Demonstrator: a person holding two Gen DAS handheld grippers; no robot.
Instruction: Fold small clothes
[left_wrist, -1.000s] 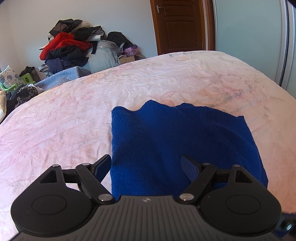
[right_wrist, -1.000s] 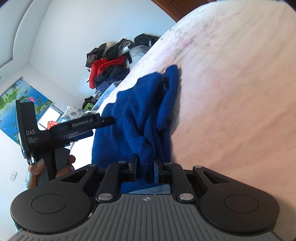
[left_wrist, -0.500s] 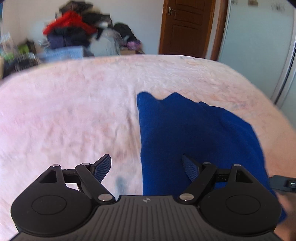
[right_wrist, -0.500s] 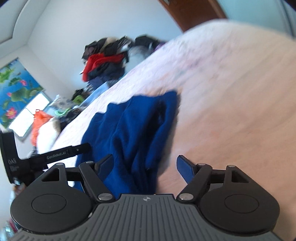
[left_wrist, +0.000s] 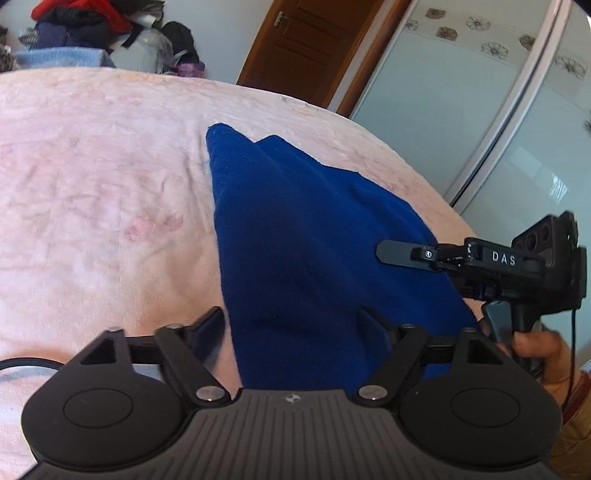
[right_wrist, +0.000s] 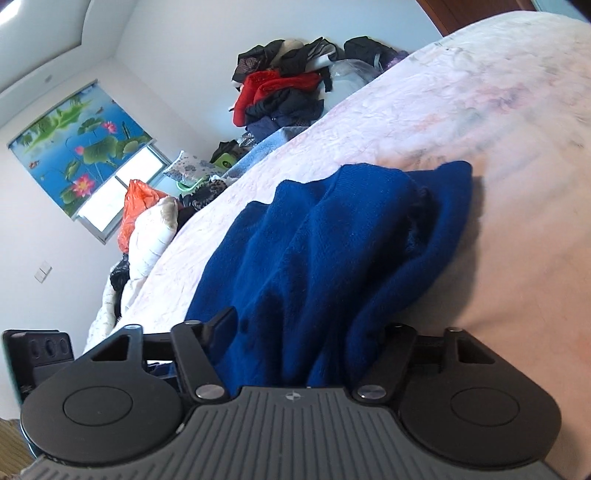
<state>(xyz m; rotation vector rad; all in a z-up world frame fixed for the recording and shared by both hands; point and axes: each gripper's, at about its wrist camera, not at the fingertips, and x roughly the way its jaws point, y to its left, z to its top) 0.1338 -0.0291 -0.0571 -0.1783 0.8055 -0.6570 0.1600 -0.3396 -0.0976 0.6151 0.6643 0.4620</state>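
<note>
A dark blue knitted garment (left_wrist: 314, 236) lies loosely folded on the pink bedspread (left_wrist: 103, 177). My left gripper (left_wrist: 293, 325) hovers low over its near left edge; the jaws are closing, with the cloth's edge between them but not pressed by the pads. In the right wrist view the same garment (right_wrist: 332, 240) is bunched in ridges. My right gripper (right_wrist: 299, 328) straddles its near end with the jaws closing around the bunch, and the right finger is partly hidden by cloth. Seen from the left wrist view, the right gripper (left_wrist: 406, 254) is above the garment's right side, held by a hand (left_wrist: 535, 350).
A heap of clothes (right_wrist: 280, 85) is piled beyond the far end of the bed. A brown door (left_wrist: 306, 48) and pale sliding wardrobe doors (left_wrist: 461, 110) stand at the right. A window with a lotus blind (right_wrist: 81, 147) and an orange bag (right_wrist: 136, 206) are at the left.
The right gripper let go of the cloth edge it pinched, opened wide, then narrowed around the bunch. The left gripper swung right and lower, and the right gripper has come into its view.
</note>
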